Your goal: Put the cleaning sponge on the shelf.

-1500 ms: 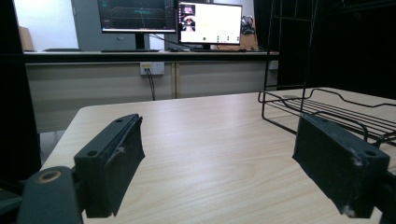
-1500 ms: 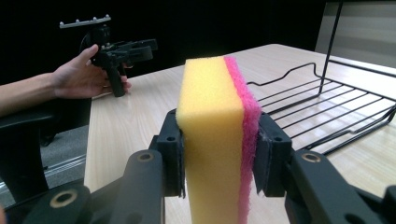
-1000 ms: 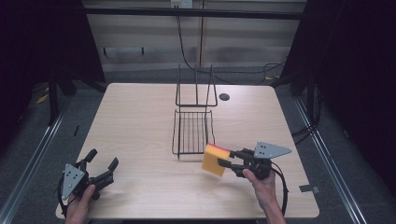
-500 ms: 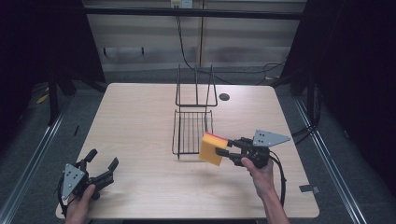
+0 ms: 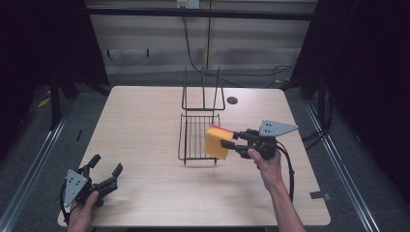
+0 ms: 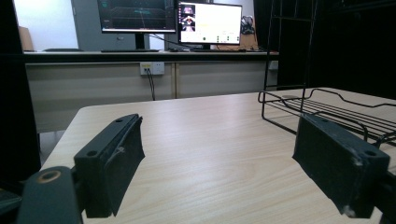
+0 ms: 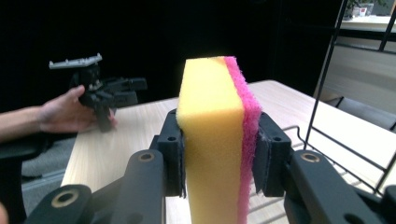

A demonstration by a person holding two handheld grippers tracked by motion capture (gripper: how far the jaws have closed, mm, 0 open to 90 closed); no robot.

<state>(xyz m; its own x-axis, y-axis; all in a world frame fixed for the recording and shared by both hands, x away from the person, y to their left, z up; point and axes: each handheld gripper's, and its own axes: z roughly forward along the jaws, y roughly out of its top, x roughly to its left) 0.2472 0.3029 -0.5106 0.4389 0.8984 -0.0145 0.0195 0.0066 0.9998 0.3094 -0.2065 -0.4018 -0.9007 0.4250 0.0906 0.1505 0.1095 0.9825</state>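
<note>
We hold the sponge (image 5: 217, 141) clamped in the right tongs (image 5: 233, 141) at the wire rack's (image 5: 198, 137) 3 o'clock edge. We should lower it level over the rack floor, then release. Left tongs (image 5: 104, 170) rest apart at the worktop's (image 5: 145, 116) 7 o'clock.

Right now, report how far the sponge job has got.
Done: the sponge is picked up, clamped upright in the right gripper and off the table. In hand: it hangs at the near right edge of the wire rack. Left: setting it in the rack and letting go. The left gripper waits open at the near left corner.
</note>
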